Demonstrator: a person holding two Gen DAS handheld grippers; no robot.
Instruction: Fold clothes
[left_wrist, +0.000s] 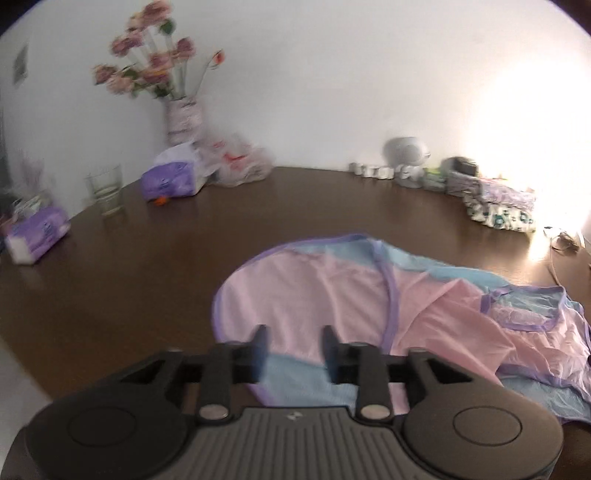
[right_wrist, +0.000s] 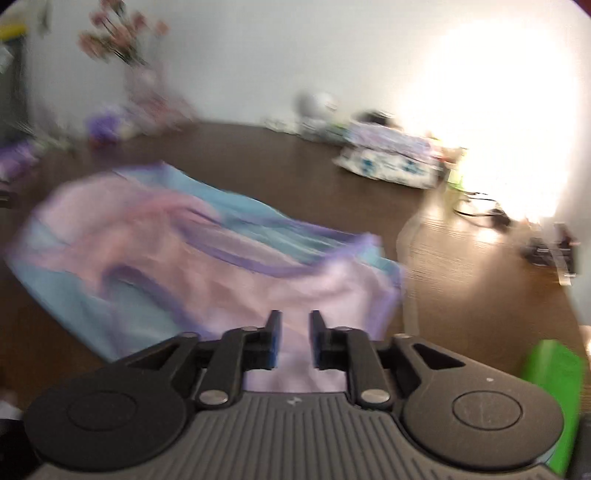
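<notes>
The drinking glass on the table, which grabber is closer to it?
Left, probably. The glass stands ahead-left of the left gripper across bare table. The right gripper, over the garment, faces a blur showing no glass.

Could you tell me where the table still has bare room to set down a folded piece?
Bare wood lies between the pink-and-blue garment and the drinking glass, and ahead toward the wall. The back edge near the vase and the folded stack is crowded.
</notes>
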